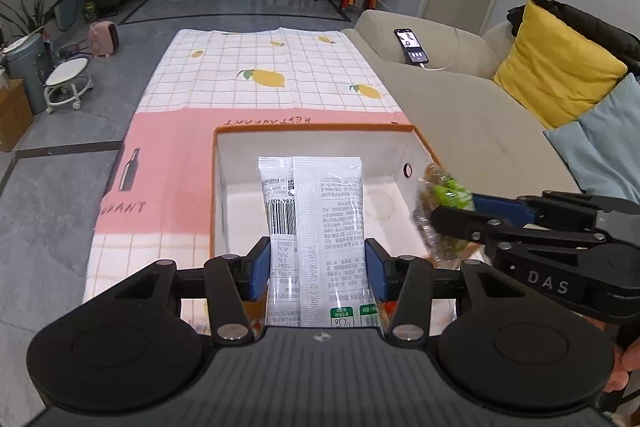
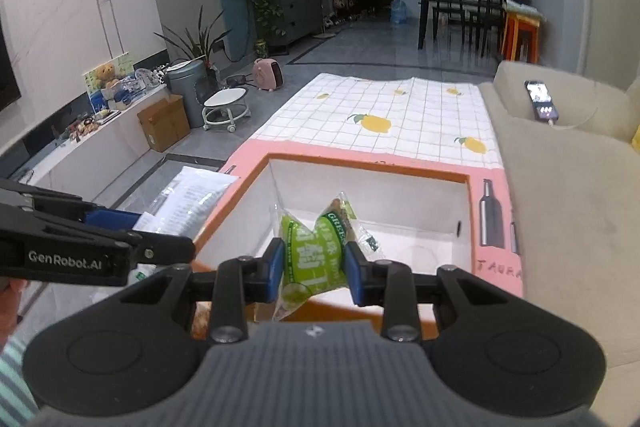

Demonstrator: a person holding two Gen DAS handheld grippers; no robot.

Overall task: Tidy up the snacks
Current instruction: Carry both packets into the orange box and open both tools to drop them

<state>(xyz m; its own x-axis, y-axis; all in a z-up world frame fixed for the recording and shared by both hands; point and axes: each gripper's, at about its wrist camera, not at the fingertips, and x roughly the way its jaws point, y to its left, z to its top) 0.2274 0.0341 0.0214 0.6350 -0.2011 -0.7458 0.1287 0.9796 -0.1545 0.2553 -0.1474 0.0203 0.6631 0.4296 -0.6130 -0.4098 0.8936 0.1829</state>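
Observation:
My left gripper (image 1: 318, 269) is shut on a long white snack packet (image 1: 316, 227) printed with a barcode, held up over the near edge of an orange-rimmed white box (image 1: 312, 131). My right gripper (image 2: 314, 269) is shut on a small green snack pouch (image 2: 310, 255), squeezed between its blue pads (image 2: 276, 267) above the same box (image 2: 368, 173). In the left wrist view the right gripper (image 1: 452, 219) comes in from the right with the green pouch (image 1: 444, 195) at the box's right wall. The left gripper (image 2: 132, 227) and the white packet (image 2: 188, 199) show at the left of the right wrist view.
The box stands on a table with a pink and lemon-print cloth (image 1: 260, 75). A beige sofa (image 1: 460, 115) with a phone (image 1: 411, 45), a yellow cushion (image 1: 556, 67) and a blue cushion borders the right side. A stool (image 1: 66, 83) and a bin stand on the floor at left.

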